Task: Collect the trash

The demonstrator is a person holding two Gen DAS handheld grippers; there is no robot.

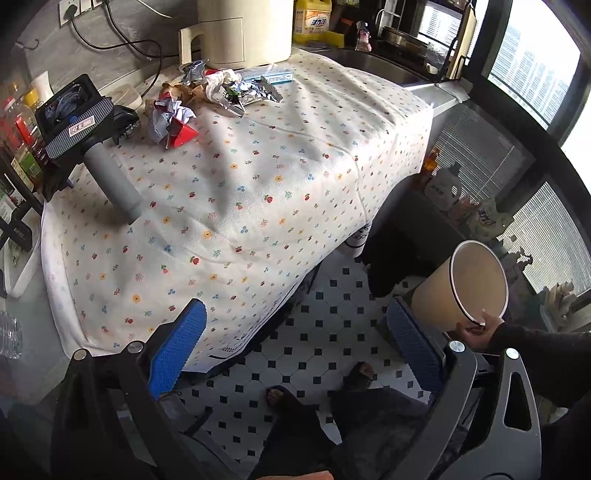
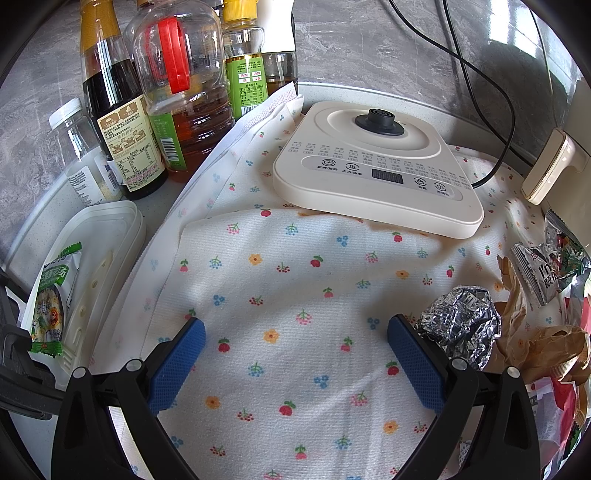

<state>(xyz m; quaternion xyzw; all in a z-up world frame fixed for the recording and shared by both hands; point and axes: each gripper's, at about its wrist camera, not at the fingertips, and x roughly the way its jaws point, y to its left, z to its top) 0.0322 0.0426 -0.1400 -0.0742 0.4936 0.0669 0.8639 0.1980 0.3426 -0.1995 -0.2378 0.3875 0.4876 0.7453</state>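
So the desk has a white flower-print cloth [image 2: 280, 280] over it, and a cream kettle base [image 2: 376, 173] with a touch panel sits on the far part. Left of that there's a soy sauce bottle [image 2: 118, 110], an oil jug with a red handle [image 2: 181, 96], and a green-label bottle [image 2: 245, 66]. A white lidded box [image 2: 110, 236] is near the left edge. Black-and-white tile floor [image 1: 325, 347] below, yellow detergent jug [image 1: 312, 16] at the back.

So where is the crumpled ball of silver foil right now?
In the right wrist view, the crumpled ball of silver foil lies on the floral tablecloth, just outside the right claw's right-hand finger, beside crumpled brown paper.
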